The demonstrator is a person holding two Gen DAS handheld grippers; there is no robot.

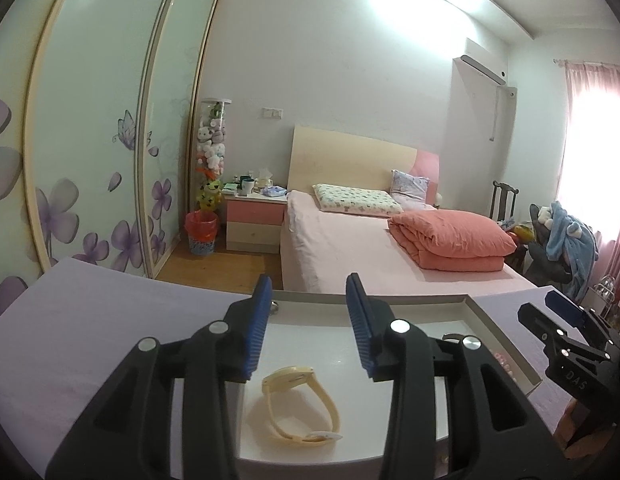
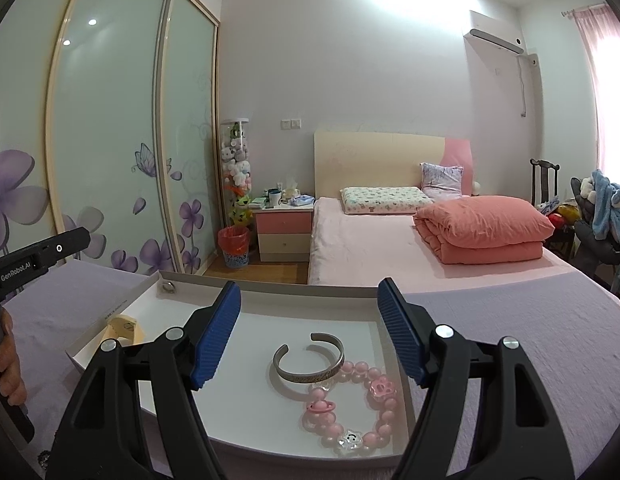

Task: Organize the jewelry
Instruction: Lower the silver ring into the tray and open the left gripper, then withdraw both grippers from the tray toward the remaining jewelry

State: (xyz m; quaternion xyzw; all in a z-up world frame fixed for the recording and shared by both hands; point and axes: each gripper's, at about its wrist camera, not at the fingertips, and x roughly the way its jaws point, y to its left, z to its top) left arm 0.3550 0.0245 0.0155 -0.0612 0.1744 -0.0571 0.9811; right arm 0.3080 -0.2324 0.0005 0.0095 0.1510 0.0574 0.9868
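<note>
A shallow white tray (image 1: 494, 320) lies on a lilac cloth. In the left wrist view a cream wristwatch (image 1: 300, 408) rests on the tray floor. My left gripper (image 1: 309, 286) hangs above it, open, its blue pads clear of the watch. A small silver ring (image 1: 275, 307) sits by the far rim. In the right wrist view a silver open bangle (image 2: 310, 362) and a pink bead bracelet (image 2: 358, 404) lie side by side and touching in the tray (image 2: 270, 292). Above them my right gripper (image 2: 309, 285) is open with nothing between its fingers.
The lilac cloth (image 2: 510, 320) covers the surface around the tray. Beyond it stand a pink bed (image 2: 370, 248) with a folded orange quilt (image 2: 486, 228), a nightstand (image 2: 284, 232) and a sliding wardrobe (image 2: 110, 140). A hand (image 2: 8, 360) holds the left gripper's handle.
</note>
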